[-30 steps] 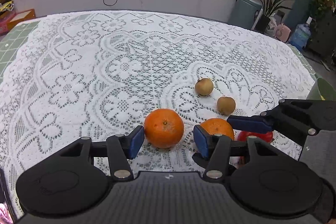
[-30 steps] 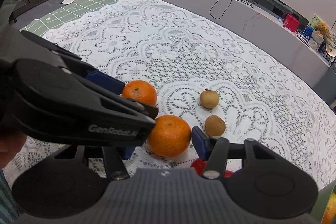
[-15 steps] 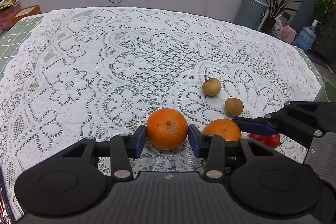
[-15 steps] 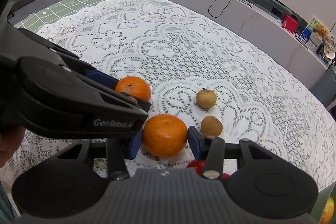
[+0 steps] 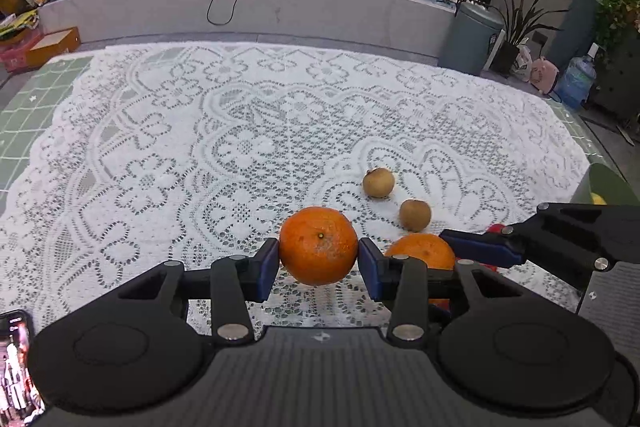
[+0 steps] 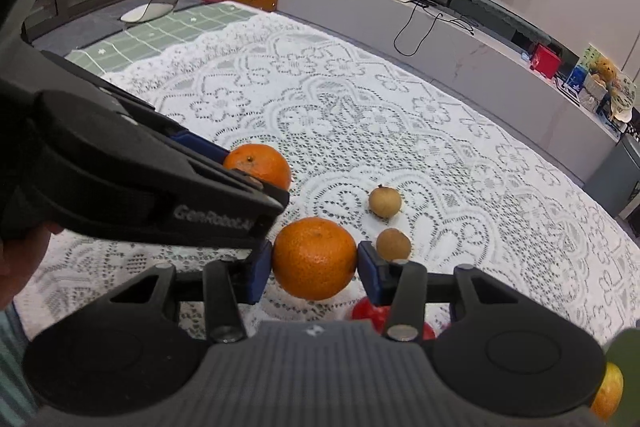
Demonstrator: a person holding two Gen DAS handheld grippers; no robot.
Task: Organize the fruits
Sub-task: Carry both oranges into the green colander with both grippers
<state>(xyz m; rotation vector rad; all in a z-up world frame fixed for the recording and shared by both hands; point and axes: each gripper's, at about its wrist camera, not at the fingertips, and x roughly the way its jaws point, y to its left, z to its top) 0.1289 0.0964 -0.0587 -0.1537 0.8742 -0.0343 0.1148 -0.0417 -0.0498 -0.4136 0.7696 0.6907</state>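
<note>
The lace-covered surface (image 5: 200,131) fills most of each view. Low in the centre of each frame, a hand-held gripper grips an orange: the left hand-held gripper (image 5: 319,261) pinches one orange (image 5: 318,245), the right hand-held gripper (image 6: 314,269) the other orange (image 6: 314,259). Two small brown fruits (image 6: 385,202) and a red fruit (image 6: 370,311) lie loose just beside them, apparently unsorted, so most of the organizing seems left.
</note>
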